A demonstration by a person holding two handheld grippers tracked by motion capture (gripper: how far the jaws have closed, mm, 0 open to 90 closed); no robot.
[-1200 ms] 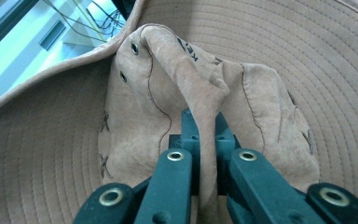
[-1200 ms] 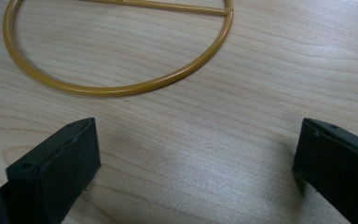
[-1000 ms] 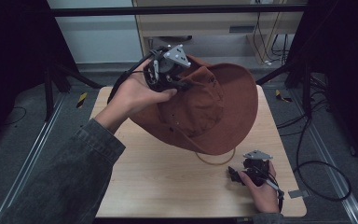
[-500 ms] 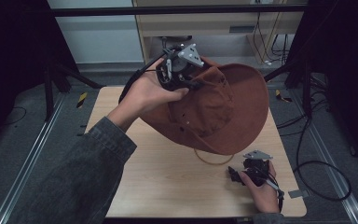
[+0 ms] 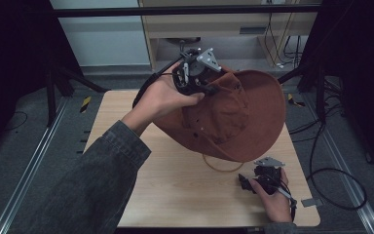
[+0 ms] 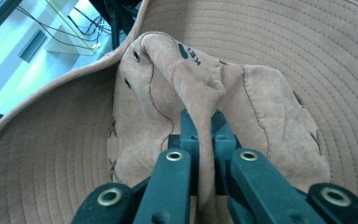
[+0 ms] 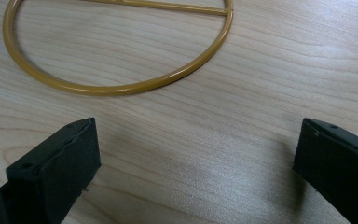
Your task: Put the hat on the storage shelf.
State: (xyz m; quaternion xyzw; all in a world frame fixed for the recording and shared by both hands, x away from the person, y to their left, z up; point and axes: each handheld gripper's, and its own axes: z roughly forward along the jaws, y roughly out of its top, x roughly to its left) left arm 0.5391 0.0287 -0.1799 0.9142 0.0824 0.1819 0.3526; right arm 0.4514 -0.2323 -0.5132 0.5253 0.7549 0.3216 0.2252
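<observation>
A brown wide-brimmed suede hat [image 5: 258,114] hangs tilted above the far half of the wooden table [image 5: 141,185]. My left gripper [image 5: 213,89] is shut on a fold of its crown. In the left gripper view the jaws [image 6: 200,122] pinch that fold of the hat [image 6: 270,56], and the brim curves around behind. Near the table's front right corner my right gripper [image 5: 247,182] rests low in a hand, open with nothing between its jaws [image 7: 196,144]. A yellow wire ring [image 7: 121,88] lies on the wood just ahead of it, and the ring [image 5: 219,168] pokes out below the hat's brim.
Cables [image 5: 331,170] trail on the floor to the right of the table. A low shelf unit [image 5: 209,24] stands behind it, with dark stand legs [image 5: 63,78] at the far left. The person's grey sleeve [image 5: 102,180] crosses the table's left half.
The left hand has carried the hat to the right, still pinched by the crown. The right gripper has stayed put on the table.
</observation>
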